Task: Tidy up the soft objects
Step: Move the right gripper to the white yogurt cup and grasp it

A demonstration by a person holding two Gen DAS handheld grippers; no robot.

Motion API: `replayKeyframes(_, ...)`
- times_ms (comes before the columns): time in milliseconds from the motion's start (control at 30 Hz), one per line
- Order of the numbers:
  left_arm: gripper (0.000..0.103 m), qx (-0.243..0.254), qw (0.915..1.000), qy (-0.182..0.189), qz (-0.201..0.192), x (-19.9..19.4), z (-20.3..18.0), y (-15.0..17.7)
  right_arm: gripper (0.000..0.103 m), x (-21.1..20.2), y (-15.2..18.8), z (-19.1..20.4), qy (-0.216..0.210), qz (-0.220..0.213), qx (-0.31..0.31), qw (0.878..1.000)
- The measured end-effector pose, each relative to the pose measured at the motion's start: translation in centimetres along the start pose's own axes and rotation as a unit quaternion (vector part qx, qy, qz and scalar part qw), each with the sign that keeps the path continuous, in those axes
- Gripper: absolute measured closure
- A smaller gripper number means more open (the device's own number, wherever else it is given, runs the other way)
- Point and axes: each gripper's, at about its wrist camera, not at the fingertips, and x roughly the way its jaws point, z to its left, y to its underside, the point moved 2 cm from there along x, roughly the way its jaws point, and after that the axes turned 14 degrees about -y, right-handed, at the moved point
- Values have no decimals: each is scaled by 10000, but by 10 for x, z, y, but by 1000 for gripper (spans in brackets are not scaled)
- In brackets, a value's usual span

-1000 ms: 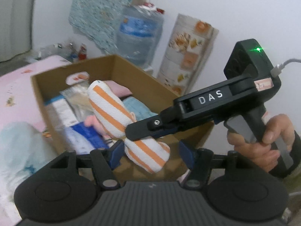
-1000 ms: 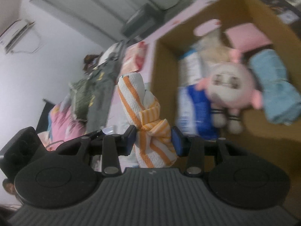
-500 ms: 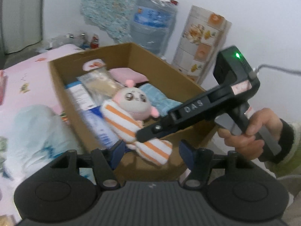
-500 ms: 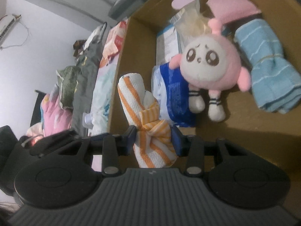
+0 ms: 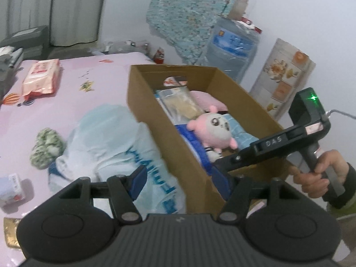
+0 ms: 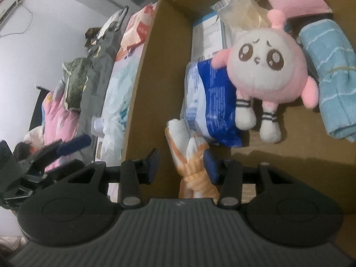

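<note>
Right wrist — right hand-held gripper (image 6: 181,166) opening, orange-striped towel (image 6: 191,155) between.

Probably a bedroom: pink bedsheet (image 5: 93,93), curtains (image 5: 73,9).

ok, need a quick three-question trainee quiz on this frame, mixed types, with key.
1. True or false: the round pink plush toy lies inside the brown cardboard box.
2. In the right wrist view, right of the plush lies: A light blue rolled towel; B grey wool sock; C red cushion.
3. What does the left gripper hold?
Key: 1 true; 2 A; 3 nothing, jaws open.
</note>
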Motion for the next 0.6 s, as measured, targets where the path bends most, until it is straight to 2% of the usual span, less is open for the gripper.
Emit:
replayKeyframes(167,37,-1,9993,-378,-67,-5,17,14,60,16,-1,-6,55,96,192,9998)
replayKeyframes(233,37,5,9980,-623,-119,-9,25,19,60,17,-1,3,136,87,71,9998)
replayKeyframes(333,36,-12,9934,-1127,-227,-18,41,30,59,6,-4,23,206,-114,-233,9995)
replayKeyframes(467,35,-276,9884,-1473,-236,-28,67,46,57,-2,-10,59,240,-384,-705,9965)
replayKeyframes(600,35,-546,9807,-1861,-256,-35,95,59,55,12,-13,93,-72,-432,-1002,9940)
